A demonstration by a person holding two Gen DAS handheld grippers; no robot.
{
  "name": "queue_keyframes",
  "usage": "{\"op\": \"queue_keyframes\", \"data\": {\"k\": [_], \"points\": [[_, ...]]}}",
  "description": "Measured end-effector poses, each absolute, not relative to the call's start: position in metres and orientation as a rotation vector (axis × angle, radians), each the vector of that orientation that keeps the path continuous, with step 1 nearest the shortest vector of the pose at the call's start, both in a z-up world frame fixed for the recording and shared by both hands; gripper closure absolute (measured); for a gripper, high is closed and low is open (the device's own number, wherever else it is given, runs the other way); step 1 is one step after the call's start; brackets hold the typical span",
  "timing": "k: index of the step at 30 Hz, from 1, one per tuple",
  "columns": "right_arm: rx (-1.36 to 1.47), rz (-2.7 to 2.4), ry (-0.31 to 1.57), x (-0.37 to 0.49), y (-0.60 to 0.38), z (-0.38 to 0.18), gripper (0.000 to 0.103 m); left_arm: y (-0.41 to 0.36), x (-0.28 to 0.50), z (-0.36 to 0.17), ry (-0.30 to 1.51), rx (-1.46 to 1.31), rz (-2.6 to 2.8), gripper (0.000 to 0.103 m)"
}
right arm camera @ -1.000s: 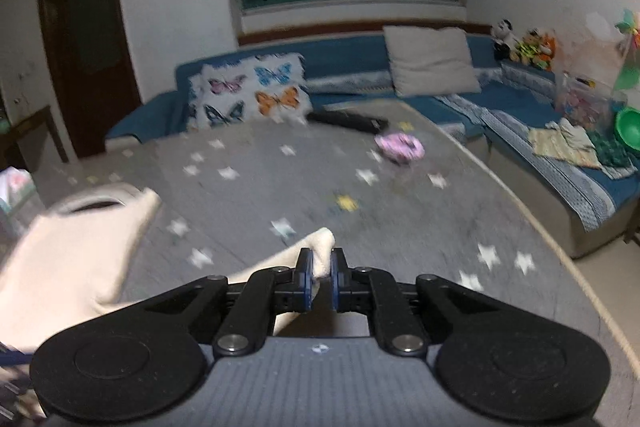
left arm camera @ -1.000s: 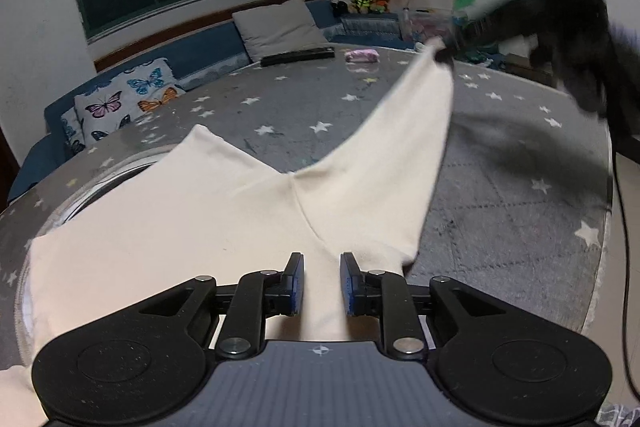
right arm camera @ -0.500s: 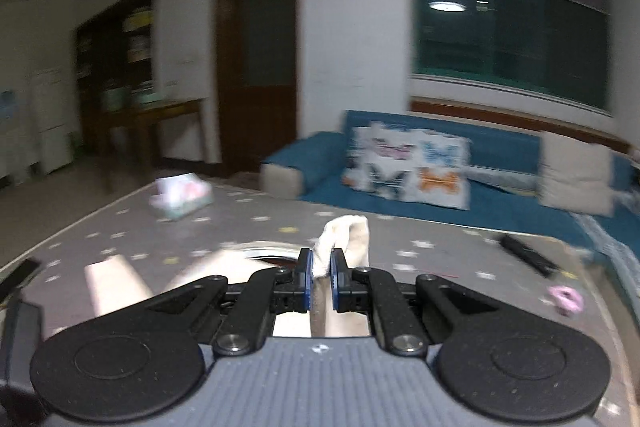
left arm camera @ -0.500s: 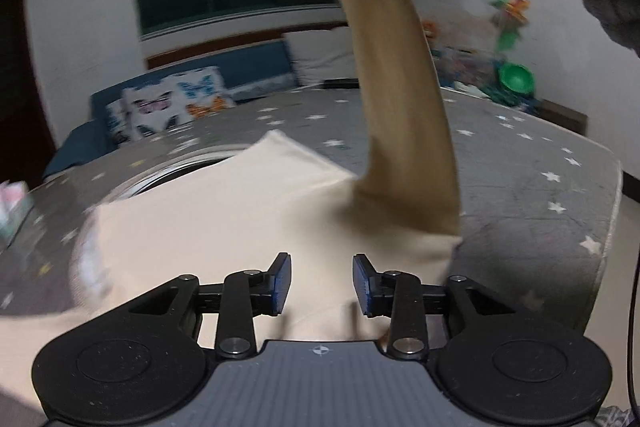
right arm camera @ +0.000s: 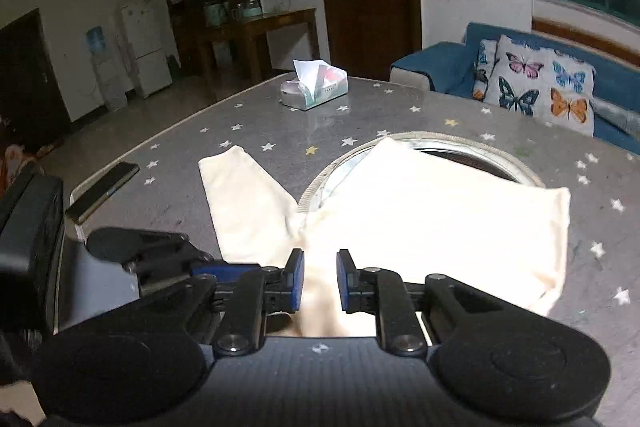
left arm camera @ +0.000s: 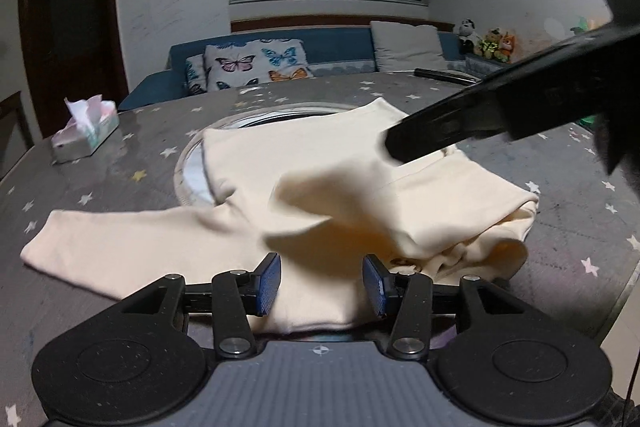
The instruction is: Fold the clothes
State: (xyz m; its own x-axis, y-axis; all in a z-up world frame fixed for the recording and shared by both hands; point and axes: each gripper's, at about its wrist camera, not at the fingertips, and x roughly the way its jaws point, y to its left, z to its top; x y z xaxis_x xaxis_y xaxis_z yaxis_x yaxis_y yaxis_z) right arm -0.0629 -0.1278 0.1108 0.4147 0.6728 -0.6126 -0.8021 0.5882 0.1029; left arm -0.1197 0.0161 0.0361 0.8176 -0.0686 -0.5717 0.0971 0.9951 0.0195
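A cream long-sleeved top (left arm camera: 304, 187) lies on the grey star-patterned table (left arm camera: 120, 155). One sleeve (left arm camera: 132, 239) stretches out to the left; the other is folded across the body. My left gripper (left arm camera: 322, 279) is open just above the garment's near hem. My right gripper (right arm camera: 319, 277) is open over the folded sleeve, cloth lying between its pads without being pinched. In the left wrist view the right gripper's finger (left arm camera: 480, 123) reaches in from the right above the cloth. The garment (right arm camera: 432, 211) and its spread sleeve (right arm camera: 244, 199) show in the right wrist view.
A tissue box (left arm camera: 86, 133) stands at the far left of the table; it also shows in the right wrist view (right arm camera: 314, 89). A dark phone (right arm camera: 102, 191) lies near the left edge. A round glass inset (right arm camera: 472, 147) lies under the garment. A blue sofa (left arm camera: 320, 55) stands behind.
My right gripper carried the raised sleeve over the body, lowered it and opened, so the sleeve now lies folded across the top. My left gripper opened wider.
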Motion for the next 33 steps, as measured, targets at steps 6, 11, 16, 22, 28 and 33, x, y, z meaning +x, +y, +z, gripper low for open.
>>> {"op": "queue_keyframes", "data": {"k": [6, 11, 16, 22, 28, 33], "points": [[-0.281, 0.795, 0.713, -0.050, -0.173, 0.095, 0.087, 0.024, -0.125, 0.045, 0.591, 0.027, -0.064, 0.054], [-0.262, 0.690, 0.811, -0.036, -0.207, 0.061, 0.087, 0.020, -0.117, 0.050, 0.579, 0.035, -0.066, 0.056], [-0.249, 0.660, 0.773, -0.029, -0.217, 0.065, 0.086, 0.021, -0.101, 0.051, 0.575, 0.045, -0.050, 0.061], [-0.293, 0.686, 0.732, -0.006, -0.207, 0.068, 0.085, 0.055, -0.084, 0.054, 0.578, -0.011, 0.082, 0.061], [-0.456, 0.823, 0.712, 0.014, -0.187, 0.068, 0.075, 0.077, -0.082, 0.047, 0.608, -0.007, 0.118, 0.061], [-0.575, 0.963, 0.747, 0.035, -0.181, 0.068, 0.074, 0.080, -0.084, 0.038, 0.634, 0.004, 0.092, 0.061]]}}
